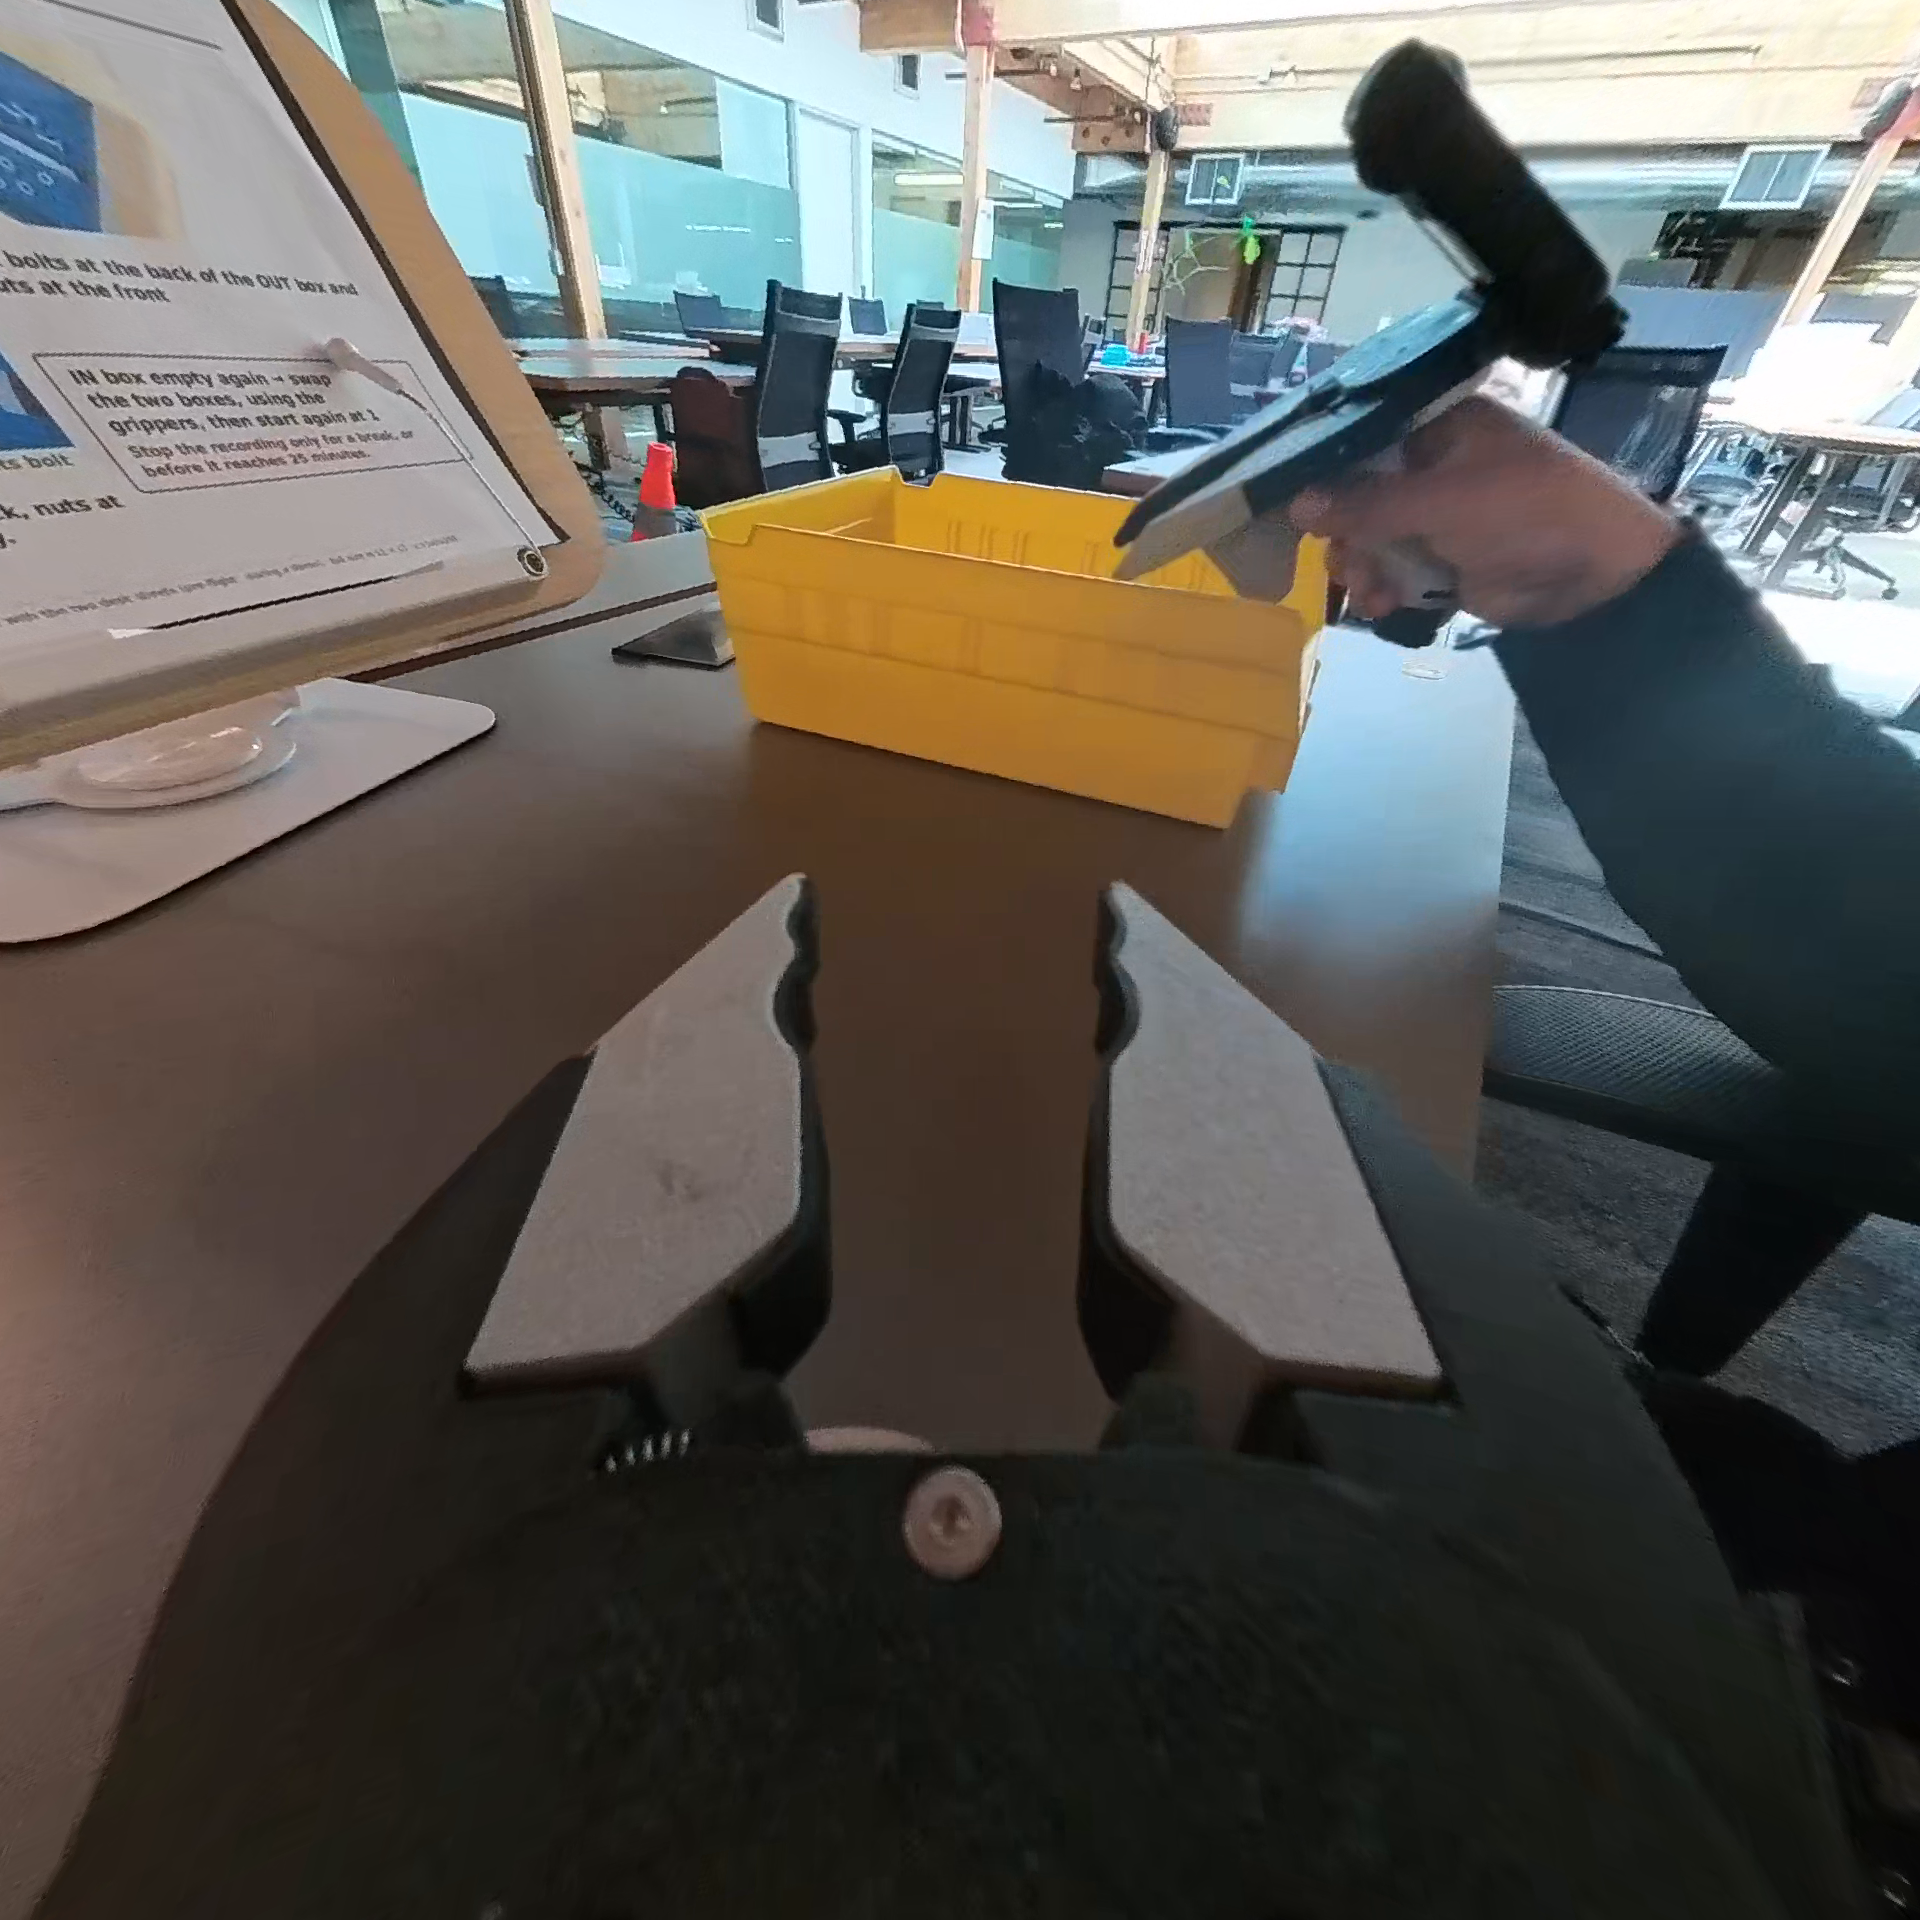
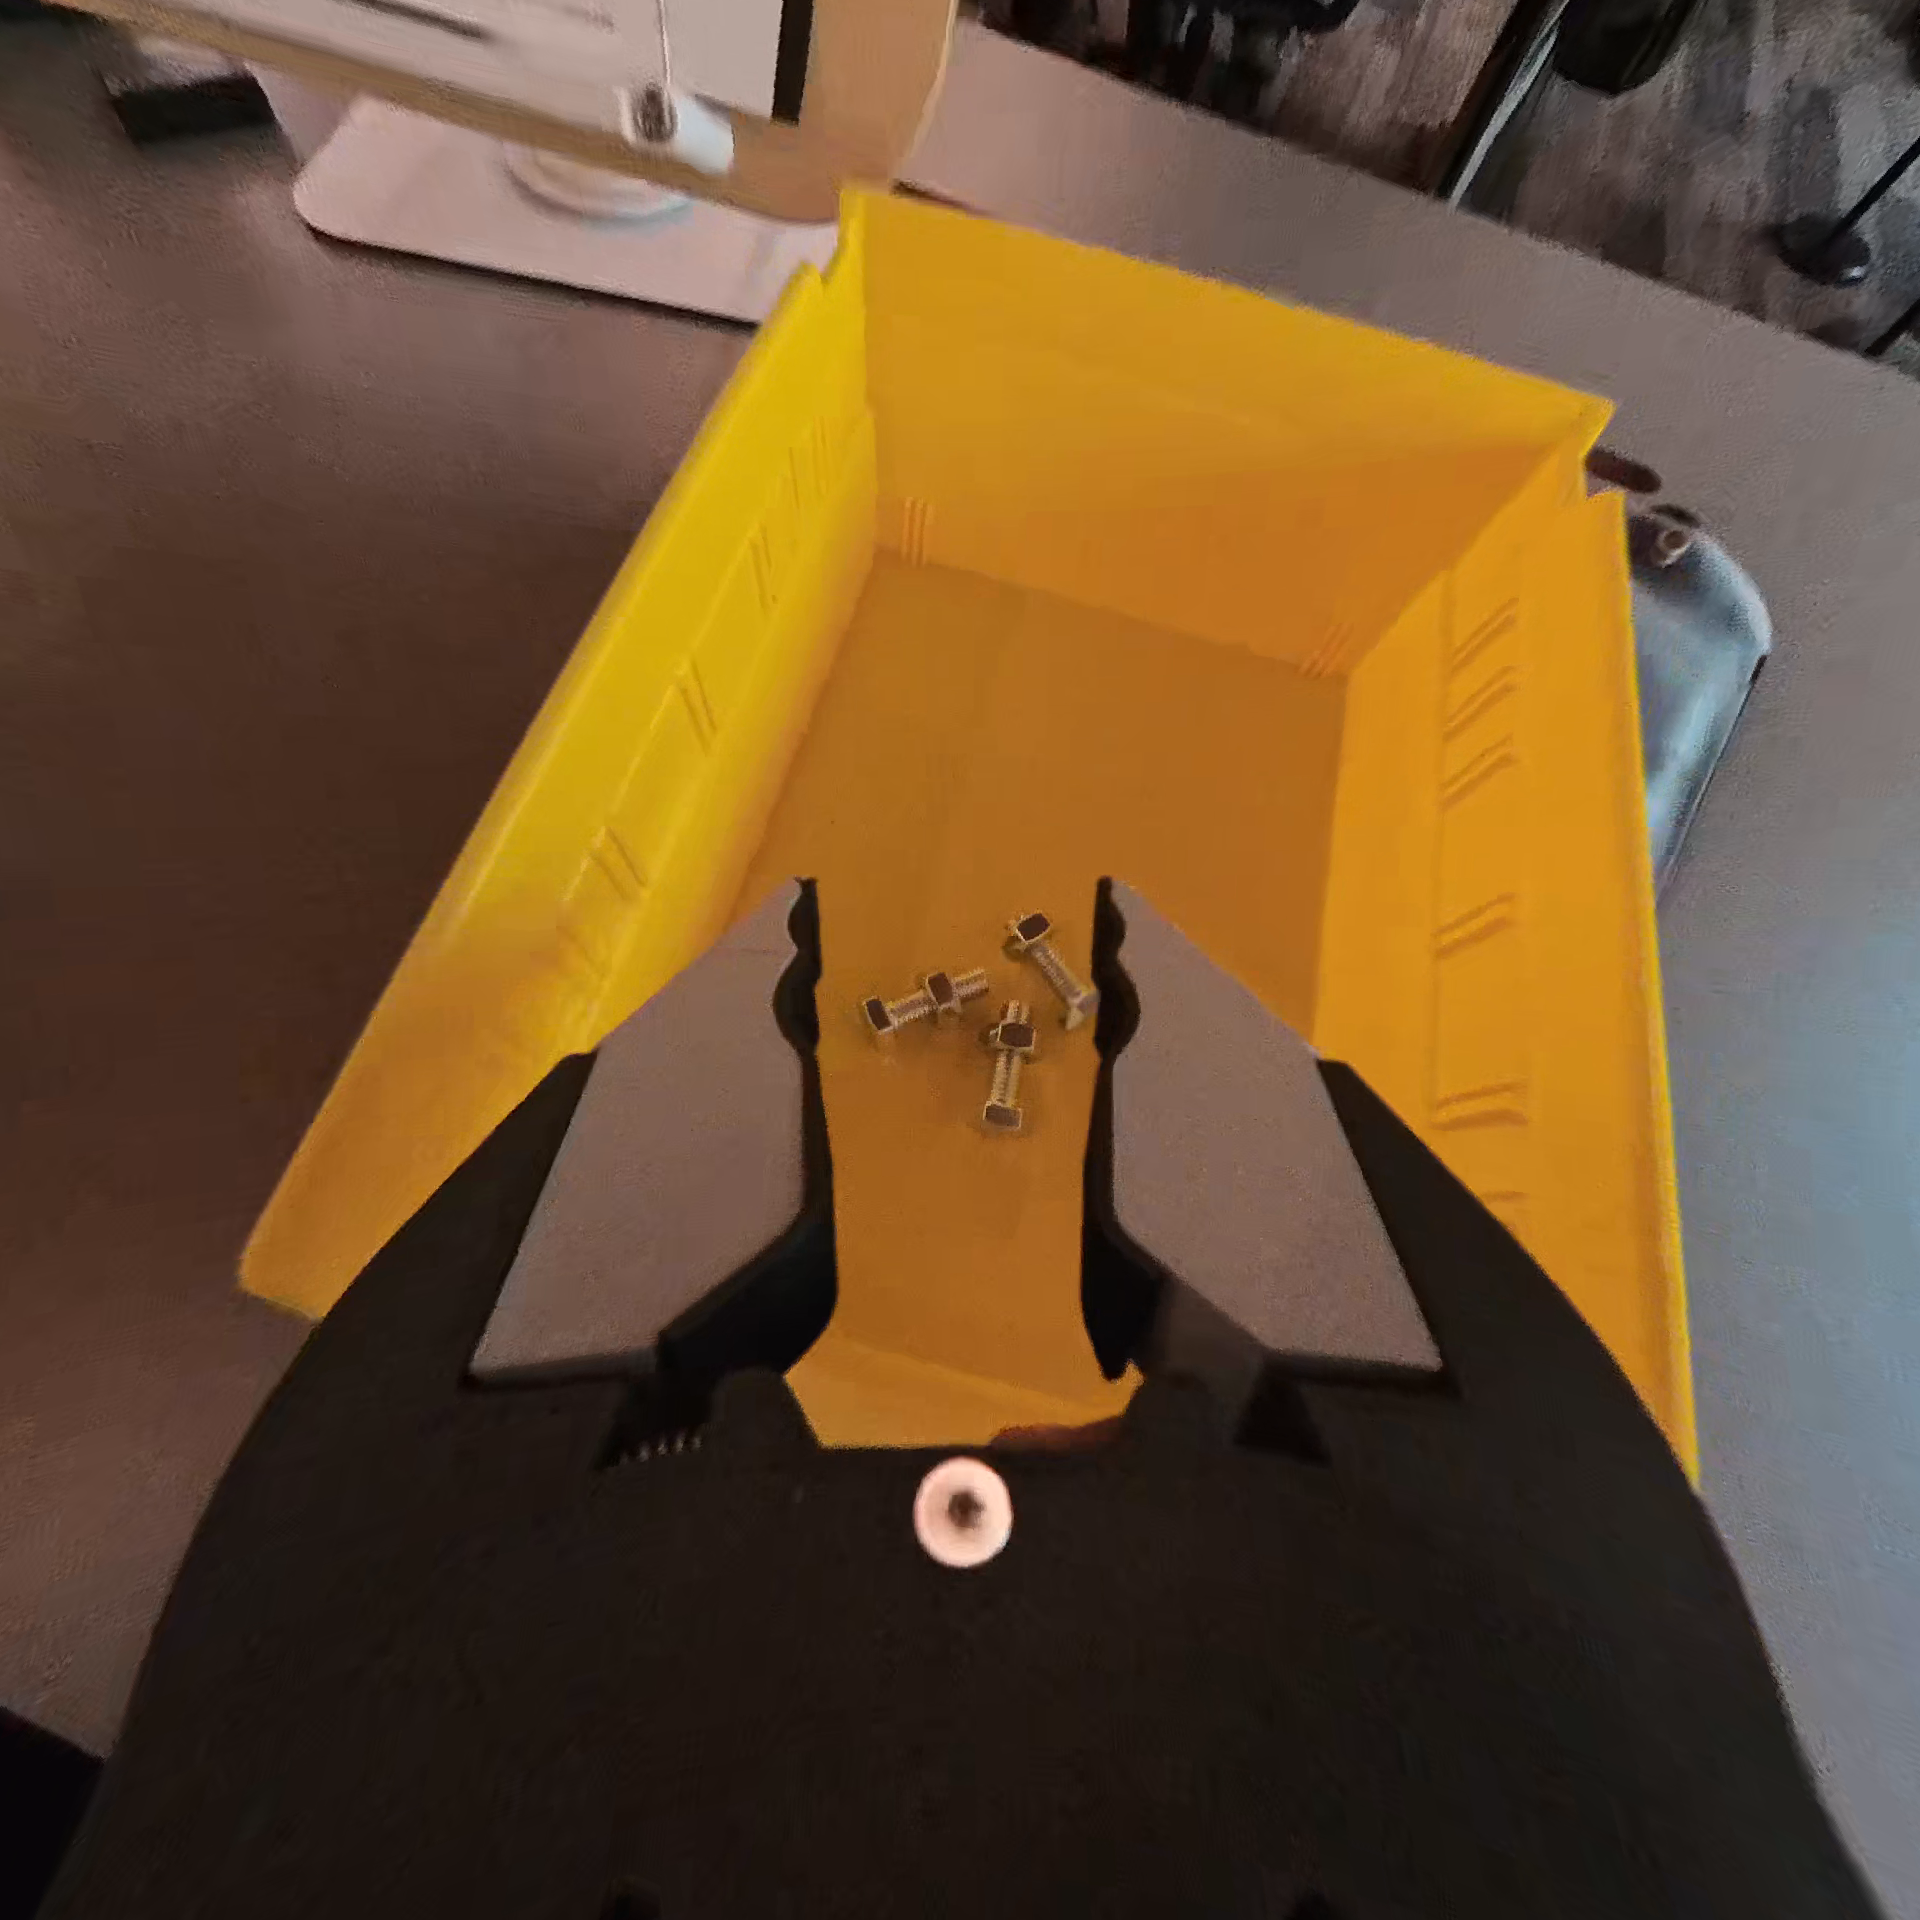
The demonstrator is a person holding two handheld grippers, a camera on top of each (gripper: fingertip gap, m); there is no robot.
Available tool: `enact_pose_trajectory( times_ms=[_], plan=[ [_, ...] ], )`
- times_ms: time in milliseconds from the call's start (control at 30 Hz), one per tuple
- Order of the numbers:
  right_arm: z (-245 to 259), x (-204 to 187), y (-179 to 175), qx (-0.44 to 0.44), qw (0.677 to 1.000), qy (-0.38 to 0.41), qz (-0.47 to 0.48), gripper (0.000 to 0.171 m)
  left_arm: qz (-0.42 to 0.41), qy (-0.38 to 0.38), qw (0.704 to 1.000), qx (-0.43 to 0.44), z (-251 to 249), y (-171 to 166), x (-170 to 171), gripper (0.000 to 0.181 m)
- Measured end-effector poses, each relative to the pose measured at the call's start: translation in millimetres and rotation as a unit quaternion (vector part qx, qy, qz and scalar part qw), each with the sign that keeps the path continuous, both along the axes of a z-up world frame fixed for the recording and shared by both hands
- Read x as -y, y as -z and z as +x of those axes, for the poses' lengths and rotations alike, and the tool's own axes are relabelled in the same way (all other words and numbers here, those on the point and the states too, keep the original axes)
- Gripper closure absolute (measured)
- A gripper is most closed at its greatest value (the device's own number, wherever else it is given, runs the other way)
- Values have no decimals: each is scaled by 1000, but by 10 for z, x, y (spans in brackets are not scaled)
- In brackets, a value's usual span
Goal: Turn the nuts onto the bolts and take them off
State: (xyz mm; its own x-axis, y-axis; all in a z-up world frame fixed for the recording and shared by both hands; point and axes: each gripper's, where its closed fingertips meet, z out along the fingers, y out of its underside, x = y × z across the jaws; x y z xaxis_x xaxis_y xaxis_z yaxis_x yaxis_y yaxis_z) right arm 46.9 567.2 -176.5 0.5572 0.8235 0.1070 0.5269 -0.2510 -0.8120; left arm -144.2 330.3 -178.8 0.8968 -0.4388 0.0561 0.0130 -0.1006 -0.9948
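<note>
Mid-frame in the right wrist view, three bolts (image 2: 971, 1013) with nuts sit in the bin (image 2: 1091, 468), right between the spread, empty fingers of the right gripper (image 2: 956, 894); left gripper (image 1: 956, 894) is spread too, holding nothing.

My right gripper (image 2: 956, 904) hangs above the yellow bin (image 2: 1143, 416) with its jaws spread and nothing between them. Three bolts (image 2: 997, 1013) lie on the bin floor near its front edge, close together, framed by my fingertips (image 2: 790, 914). Each appears to carry a nut on its thread, though blur makes this uncertain. The bin stands on the brown worktop (image 2: 260, 675). A white stand base (image 2: 499, 197) sits beyond the bin's far left corner. A grey object (image 2: 1704, 665) lies just beside the bin's right wall.
</note>
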Motion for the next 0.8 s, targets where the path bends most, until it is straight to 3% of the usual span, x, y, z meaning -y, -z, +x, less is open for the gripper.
enact_pose_trajectory(
  times_ms=[133,333,400,467,567,667,800],
  plan=[
    [19,108,-241,-54,998,8,28,108,31,-11,999,11,-64,-82,51,130],
    [274,424,-270,-74,996,13,56,113,31,-81,996,9,-316,-96,286,132],
    [396,572,-253,-74,996,13,50,112,3,-147,989,-17,-535,-25,359,117],
    [500,737,-256,-77,996,10,45,111,-25,-206,978,-35,-757,19,554,108],
    [611,986,-283,-81,996,2,47,107,-90,-207,973,-43,-868,127,908,119],
    [693,1189,-281,-78,996,-1,45,101,-150,-223,963,-1,-1053,220,1202,102],
    [714,1391,-267,-78,996,-8,44,95,-151,-287,945,48,-1454,136,1544,99]
  ],
)
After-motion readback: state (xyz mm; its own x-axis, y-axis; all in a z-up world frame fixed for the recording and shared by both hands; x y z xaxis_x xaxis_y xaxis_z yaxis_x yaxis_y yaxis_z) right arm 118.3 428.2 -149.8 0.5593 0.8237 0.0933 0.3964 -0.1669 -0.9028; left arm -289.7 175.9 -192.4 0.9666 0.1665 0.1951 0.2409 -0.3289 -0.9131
